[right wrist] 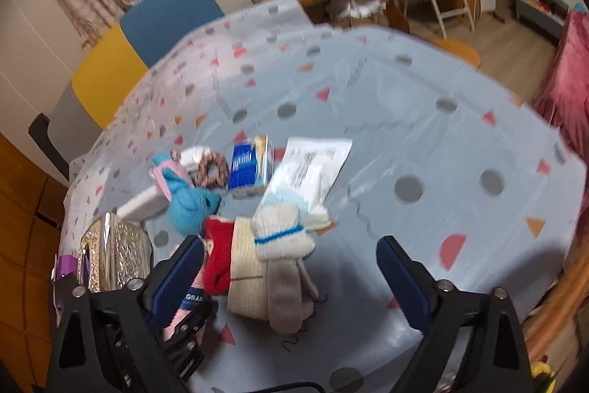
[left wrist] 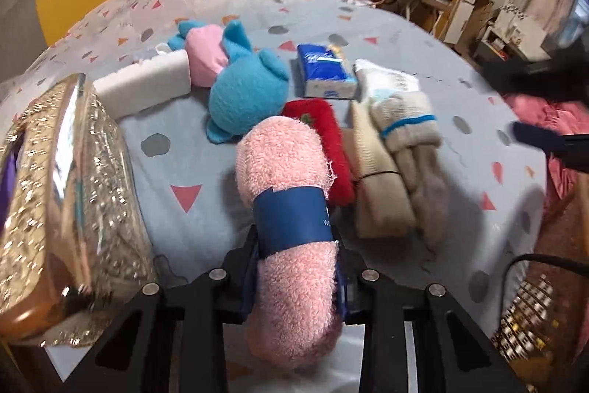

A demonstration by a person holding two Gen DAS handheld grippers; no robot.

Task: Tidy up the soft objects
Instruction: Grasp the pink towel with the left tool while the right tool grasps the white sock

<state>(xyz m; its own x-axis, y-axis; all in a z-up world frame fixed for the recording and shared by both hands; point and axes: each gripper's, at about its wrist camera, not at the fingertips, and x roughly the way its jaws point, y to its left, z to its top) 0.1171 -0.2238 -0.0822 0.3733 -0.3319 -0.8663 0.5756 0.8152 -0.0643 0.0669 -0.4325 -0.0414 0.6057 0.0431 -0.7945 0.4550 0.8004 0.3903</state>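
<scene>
The left gripper [left wrist: 298, 267] is clamping the rolled pink towel [left wrist: 291, 209] at six o'clock, seemingly aligning it beside the red cloth [left wrist: 324, 139], while the right gripper [right wrist: 291, 267] is hovering wide open over the gloves [right wrist: 283, 245].

pink towel [left wrist: 283, 172] w/ navy band [left wrist: 294, 220], red cloth [left wrist: 327, 135], turquoise plush [left wrist: 243, 91]

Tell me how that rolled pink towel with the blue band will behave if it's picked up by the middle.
The pink towel roll looks fluffy, so it probably squashes under the pads. The blue band likely keeps it rolled. Its unsupported ends may droop slightly.
</scene>
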